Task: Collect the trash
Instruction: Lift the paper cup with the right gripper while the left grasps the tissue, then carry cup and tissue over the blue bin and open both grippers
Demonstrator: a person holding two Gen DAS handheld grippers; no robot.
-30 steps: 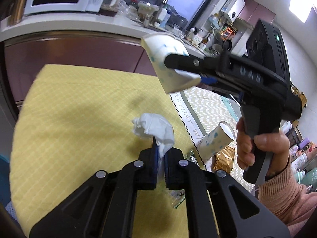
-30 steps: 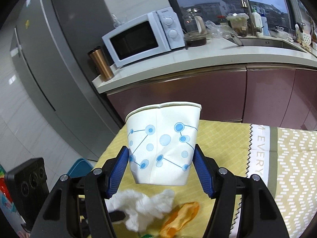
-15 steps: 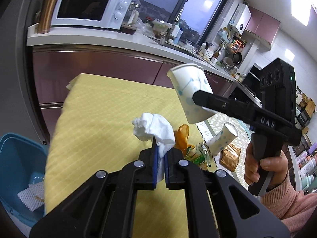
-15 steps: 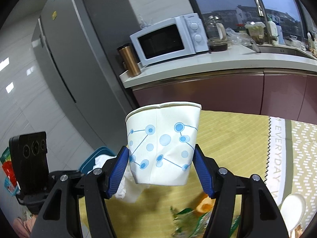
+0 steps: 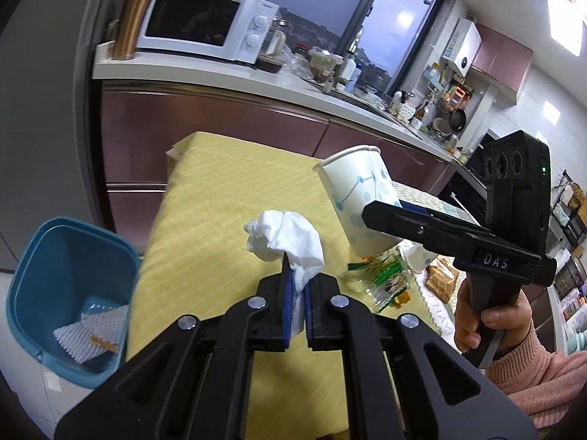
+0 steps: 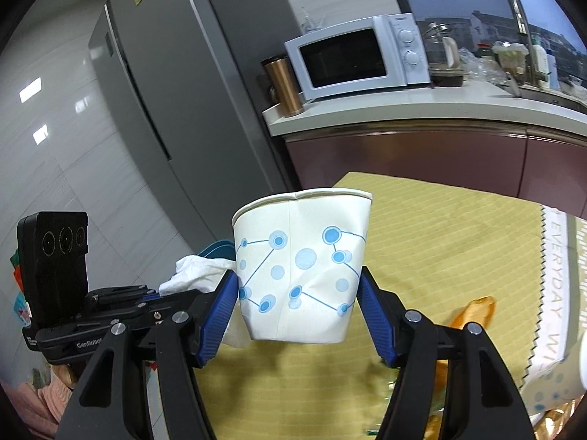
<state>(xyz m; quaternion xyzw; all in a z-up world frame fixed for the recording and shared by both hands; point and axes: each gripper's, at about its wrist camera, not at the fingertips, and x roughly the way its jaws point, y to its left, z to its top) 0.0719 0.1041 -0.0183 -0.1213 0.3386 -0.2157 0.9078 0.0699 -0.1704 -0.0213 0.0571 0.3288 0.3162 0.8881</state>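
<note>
- Both grippers have swung toward the table's end since the earlier frames, and the blue bin, unseen a second ago, now shows low to the left of the left gripper.
- Closest in, the left gripper's jaws are pressed nearly together on a crumpled white tissue, which bunches up just above the fingertips.
- Just right of it, the right gripper has its jaws spread wide around a dented paper cup with blue dots, pads against both sides, rim up.
- Beneath both lies the yellow tablecloth.
- Below the cup sit a green wrapper, a second paper cup on its side and a brown packet.
- Inside the bin lies white foam netting.
- Farthest off, a white microwave and a copper tumbler stand on the counter.
</note>
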